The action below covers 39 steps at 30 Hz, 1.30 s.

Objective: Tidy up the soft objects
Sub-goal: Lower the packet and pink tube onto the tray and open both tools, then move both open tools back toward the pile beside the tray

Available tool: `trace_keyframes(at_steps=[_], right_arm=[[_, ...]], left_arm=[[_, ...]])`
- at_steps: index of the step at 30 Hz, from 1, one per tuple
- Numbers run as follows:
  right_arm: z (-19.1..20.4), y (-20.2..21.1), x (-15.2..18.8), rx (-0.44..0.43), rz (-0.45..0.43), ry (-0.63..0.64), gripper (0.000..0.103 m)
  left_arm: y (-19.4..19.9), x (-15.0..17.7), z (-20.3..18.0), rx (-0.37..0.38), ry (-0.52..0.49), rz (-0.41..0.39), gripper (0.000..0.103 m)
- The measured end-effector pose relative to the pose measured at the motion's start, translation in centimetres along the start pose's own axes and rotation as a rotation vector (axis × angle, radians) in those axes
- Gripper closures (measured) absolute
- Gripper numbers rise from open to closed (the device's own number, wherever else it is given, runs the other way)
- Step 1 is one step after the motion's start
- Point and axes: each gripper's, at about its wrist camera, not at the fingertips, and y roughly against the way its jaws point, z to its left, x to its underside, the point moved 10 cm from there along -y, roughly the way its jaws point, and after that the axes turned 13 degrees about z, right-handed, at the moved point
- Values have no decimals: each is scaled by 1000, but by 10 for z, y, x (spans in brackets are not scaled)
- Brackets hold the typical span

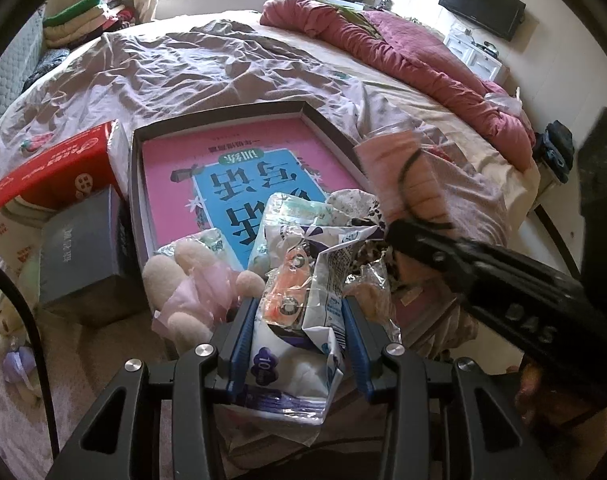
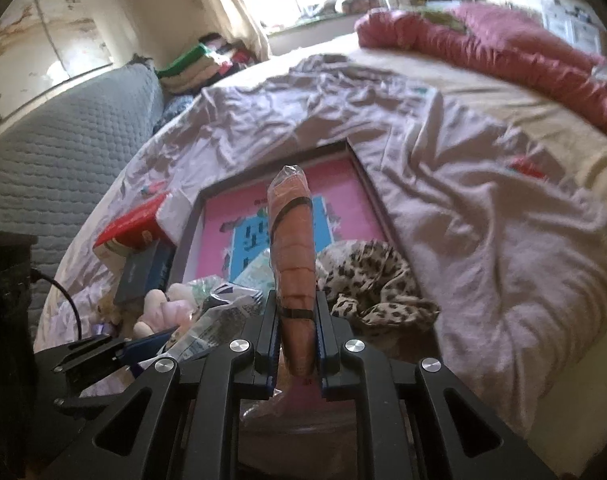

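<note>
While your left claw (image 1: 299,312) pinches the crinkly plastic packet (image 1: 299,320) and your right claw (image 2: 297,332) clamps the bagged pink cloth (image 2: 291,248), both above the shallow box's (image 1: 323,120) near edge, either slippery wrapper may slide free.

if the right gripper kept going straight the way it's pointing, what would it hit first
Probably the shallow box with the pink book inside. The right gripper, shut on a wrapped pink pack, aims down at it, the leopard-print cloth just beside that line. Depth is unclear, so the pack's tip would likely touch first.
</note>
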Motion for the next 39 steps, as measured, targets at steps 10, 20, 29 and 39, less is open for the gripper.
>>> trace_keyframes(at_steps=[10, 20, 29, 39], right_arm=[[-2, -8, 3, -2, 9, -10, 68], [-17, 18, 4, 14, -31, -64, 54], [-22, 43, 0, 23, -79, -91, 48], [-1, 62, -5, 9, -124, -62, 43]], left_arm=[[-1, -4, 2, 31, 15, -2, 60], [-1, -3, -4, 38, -9, 10, 53], [13, -1, -7, 36, -22, -13, 42], [40, 0, -1, 7, -19, -56, 39]])
